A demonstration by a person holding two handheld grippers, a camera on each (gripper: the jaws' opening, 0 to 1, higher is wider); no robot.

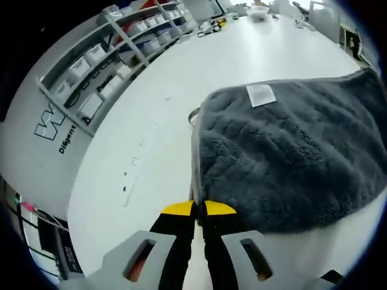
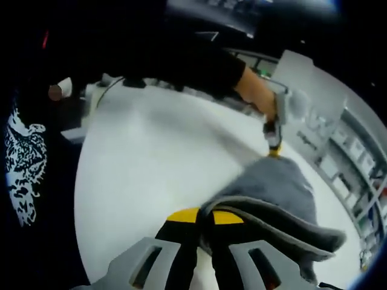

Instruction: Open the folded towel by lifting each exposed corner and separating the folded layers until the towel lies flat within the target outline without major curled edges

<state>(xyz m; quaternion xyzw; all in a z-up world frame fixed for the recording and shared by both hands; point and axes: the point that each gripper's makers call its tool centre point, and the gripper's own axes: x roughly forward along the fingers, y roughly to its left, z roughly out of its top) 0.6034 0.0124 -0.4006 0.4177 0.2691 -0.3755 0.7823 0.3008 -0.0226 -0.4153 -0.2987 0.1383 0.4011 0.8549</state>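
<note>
White table (image 1: 151,121) is carrying the grey towel (image 1: 290,157); both grippers (image 1: 199,208) (image 2: 204,216) are pinching opposite corners, towel stretching between them.

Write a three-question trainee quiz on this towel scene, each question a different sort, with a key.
1. True or false: the left claw is shut on the towel edge.
2. Multiple choice: the white label on the towel is (a) on its upper face, (b) lying on the table beside it, (c) held in a claw.
3. Fill in: in the right gripper view, the right claw grips a towel ____.

Key:
1. True: the yellow-tipped jaws are pinched together on the edge.
2. (a).
3. Edge: the jaws close on the towel's rim, at the opposite end from the left claw, which a hand holds.
</note>
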